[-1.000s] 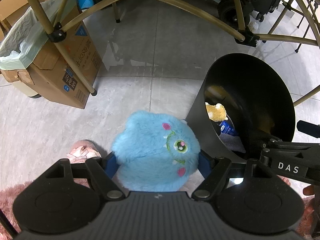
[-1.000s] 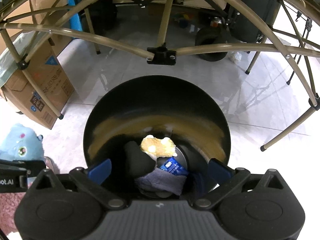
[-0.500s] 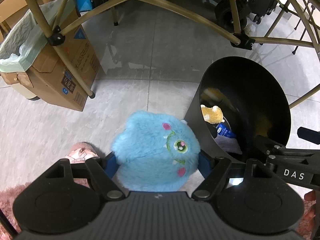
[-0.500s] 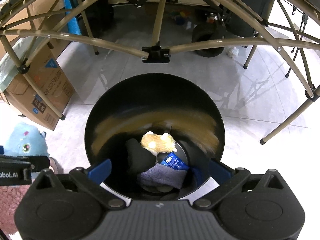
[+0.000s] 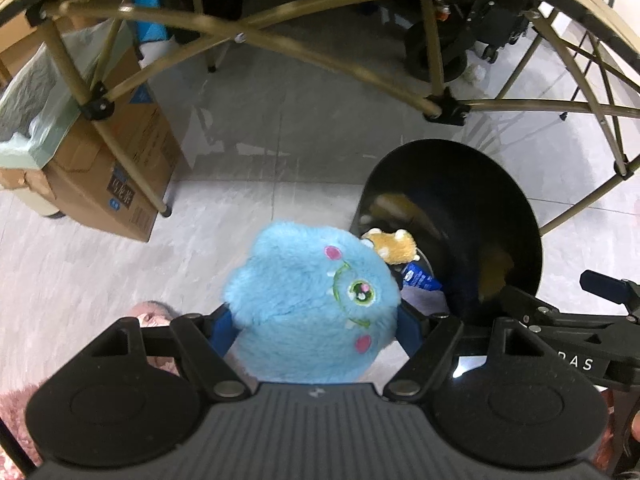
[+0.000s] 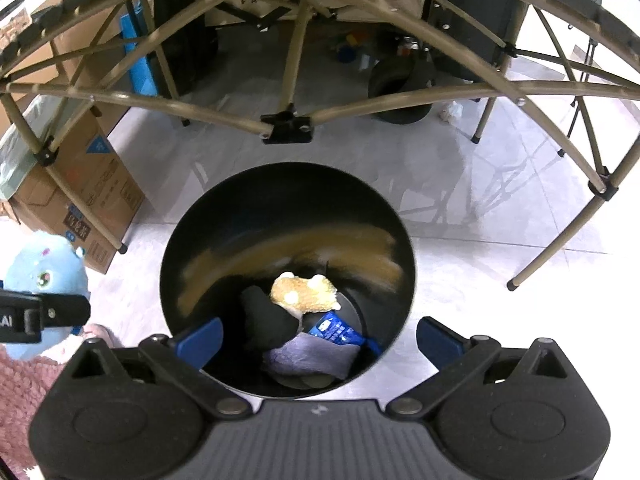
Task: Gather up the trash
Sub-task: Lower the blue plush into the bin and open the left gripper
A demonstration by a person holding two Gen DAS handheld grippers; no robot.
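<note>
My left gripper (image 5: 316, 326) is shut on a fluffy blue plush toy (image 5: 312, 300) with a green eye, held above the floor beside the left rim of a round black bin (image 5: 516, 208). From the right wrist view the same blue plush toy (image 6: 44, 276) shows at the far left. My right gripper (image 6: 318, 340) stands open over the black bin (image 6: 200, 240), its blue pads on either side of the near rim without touching it. Inside lie a tan plush piece (image 6: 304, 290), a blue packet (image 6: 334, 330), a grey cloth (image 6: 310, 356) and a black item (image 6: 266, 320).
A cardboard box (image 5: 120, 168) lined with a pale green bag stands at the left. Brass-coloured folding table legs (image 6: 286, 126) arch over the bin. A pink rug (image 6: 20, 384) and a pink slipper (image 5: 150, 314) lie on the grey tile floor near me.
Both grippers have risen, so the bin looks smaller. The blue plush toy has shifted right and now overlaps the bin's left rim.
</note>
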